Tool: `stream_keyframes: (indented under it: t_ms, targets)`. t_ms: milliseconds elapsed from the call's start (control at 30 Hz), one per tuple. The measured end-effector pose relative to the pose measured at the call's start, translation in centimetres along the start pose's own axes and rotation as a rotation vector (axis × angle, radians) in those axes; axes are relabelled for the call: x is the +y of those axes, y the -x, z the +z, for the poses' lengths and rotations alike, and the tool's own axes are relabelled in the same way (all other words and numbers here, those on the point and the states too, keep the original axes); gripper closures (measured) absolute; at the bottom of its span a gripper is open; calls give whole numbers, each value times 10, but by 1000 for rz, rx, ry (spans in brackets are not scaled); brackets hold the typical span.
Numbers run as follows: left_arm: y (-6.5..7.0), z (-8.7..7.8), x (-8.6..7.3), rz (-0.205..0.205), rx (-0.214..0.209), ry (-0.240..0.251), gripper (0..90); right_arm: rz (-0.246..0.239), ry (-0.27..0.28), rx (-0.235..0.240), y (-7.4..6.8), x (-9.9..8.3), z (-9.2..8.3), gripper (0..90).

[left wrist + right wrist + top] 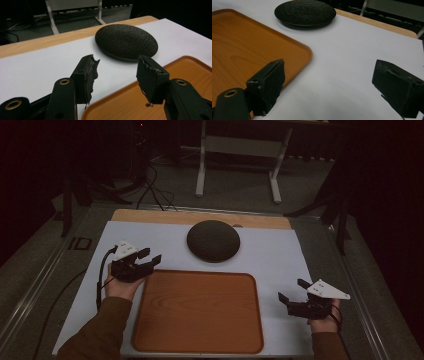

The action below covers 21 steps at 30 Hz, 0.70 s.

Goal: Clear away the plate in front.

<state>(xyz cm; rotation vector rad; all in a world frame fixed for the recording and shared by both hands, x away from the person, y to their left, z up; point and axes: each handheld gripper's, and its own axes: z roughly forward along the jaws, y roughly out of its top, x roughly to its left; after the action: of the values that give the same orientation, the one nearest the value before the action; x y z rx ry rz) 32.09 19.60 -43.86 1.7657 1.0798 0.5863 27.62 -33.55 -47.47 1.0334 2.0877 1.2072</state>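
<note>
Both jaws of my left gripper (116,67) stand apart, empty; dark domed dish (126,41) lies just beyond, untouched.

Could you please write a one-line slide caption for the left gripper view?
Open left claw aimed at a dark, textured, upturned dish on the white mat, beside the wooden tray.

Wooden table (150,215) under white mat (280,255); on mat: orange tray (197,312), dark domed dish (213,240).
</note>
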Motion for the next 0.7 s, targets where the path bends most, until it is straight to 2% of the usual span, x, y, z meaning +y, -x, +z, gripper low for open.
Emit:
stream_keyframes:
  t_ms: [33, 167, 300, 433, 500, 600, 700]
  targets:
    - [0, 0, 0, 0, 0, 0, 491, -1, 0, 0, 0, 0, 0, 110]
    - [4, 19, 12, -2, -15, -10, 500, -3, -1, 2, -1, 0, 1, 110]
    - [7, 30, 17, 3, -20, -20, 498, -2, 1, -1, 0, 0, 1, 110]
    - [9, 47, 22, -16, -27, -21, 494, -3, 2, -3, 0, 1, 0, 110]
    - [10, 50, 23, -18, -30, -24, 494, -5, 3, -4, 0, 1, 1, 110]
    - [12, 56, 25, -11, -29, -27, 494, -5, 4, -4, 0, 1, 1, 110]
    - [14, 69, 28, 7, -26, -40, 495, -3, 8, -1, -1, 2, 2, 110]
